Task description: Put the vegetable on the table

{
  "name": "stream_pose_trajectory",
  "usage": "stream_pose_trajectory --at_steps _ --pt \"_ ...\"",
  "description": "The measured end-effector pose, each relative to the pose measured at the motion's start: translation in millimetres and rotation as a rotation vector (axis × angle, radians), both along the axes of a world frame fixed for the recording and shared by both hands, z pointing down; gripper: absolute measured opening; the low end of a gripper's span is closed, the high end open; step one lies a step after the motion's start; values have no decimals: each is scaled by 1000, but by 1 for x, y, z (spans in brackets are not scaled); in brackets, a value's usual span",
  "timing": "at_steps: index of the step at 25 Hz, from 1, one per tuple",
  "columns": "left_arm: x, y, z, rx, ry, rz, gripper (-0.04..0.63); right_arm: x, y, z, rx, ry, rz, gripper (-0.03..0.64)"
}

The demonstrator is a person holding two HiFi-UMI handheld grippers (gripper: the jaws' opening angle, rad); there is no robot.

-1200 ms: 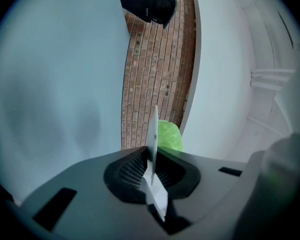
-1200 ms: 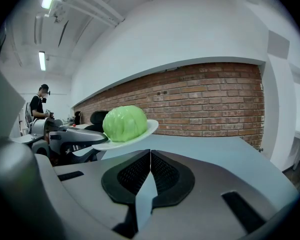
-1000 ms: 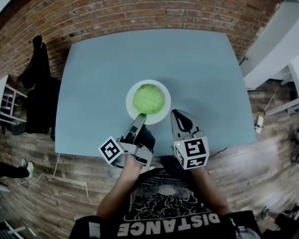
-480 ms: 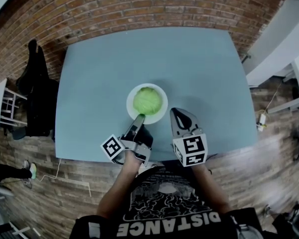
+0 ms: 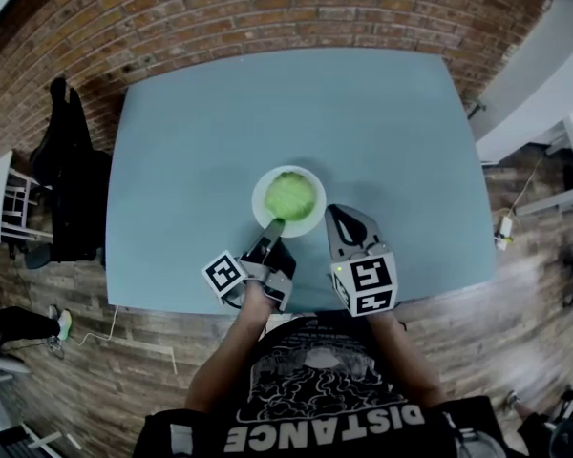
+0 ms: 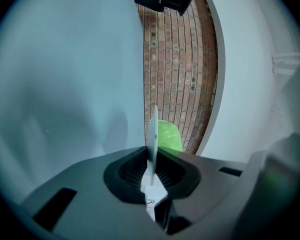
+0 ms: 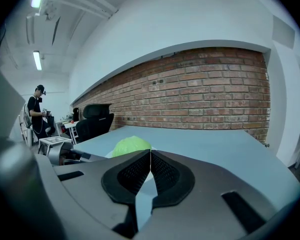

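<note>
A green cabbage (image 5: 289,196) lies in a white plate (image 5: 308,222) near the front middle of the blue-grey table (image 5: 191,160). My left gripper (image 5: 273,226) is shut on the plate's near rim. In the left gripper view the thin white plate (image 6: 153,129) stands edge-on between the pads, with the cabbage (image 6: 169,136) just behind it. The left gripper (image 6: 151,156) is rolled onto its side. My right gripper (image 5: 341,219) sits just right of the plate, shut with nothing in it. From the right gripper (image 7: 150,165) the cabbage (image 7: 130,145) shows ahead and left.
A brick wall (image 5: 267,17) runs behind the table. A black chair (image 5: 72,170) with dark clothing stands at the table's left side. A white shelf (image 5: 5,198) is further left. A person (image 7: 37,115) stands far off in the right gripper view.
The left gripper and the plate with the cabbage have shifted slightly to the right, closer to the right gripper. The right gripper has stayed where it was.
</note>
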State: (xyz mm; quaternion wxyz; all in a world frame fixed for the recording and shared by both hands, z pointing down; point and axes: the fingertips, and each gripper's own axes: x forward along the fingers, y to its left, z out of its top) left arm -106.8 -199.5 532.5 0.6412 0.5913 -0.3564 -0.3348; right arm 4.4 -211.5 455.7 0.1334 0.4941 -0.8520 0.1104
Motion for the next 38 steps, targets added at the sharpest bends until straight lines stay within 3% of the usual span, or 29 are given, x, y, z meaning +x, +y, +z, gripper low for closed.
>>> stream_pose_trajectory --at_steps 22,38 --pt "11 -15 56 -174 -99 42 35 14 -4 24 -67 3 6 9" --pt "10 -28 70 -203 -199 71 38 11 -5 34 -94 -2 -17 9"
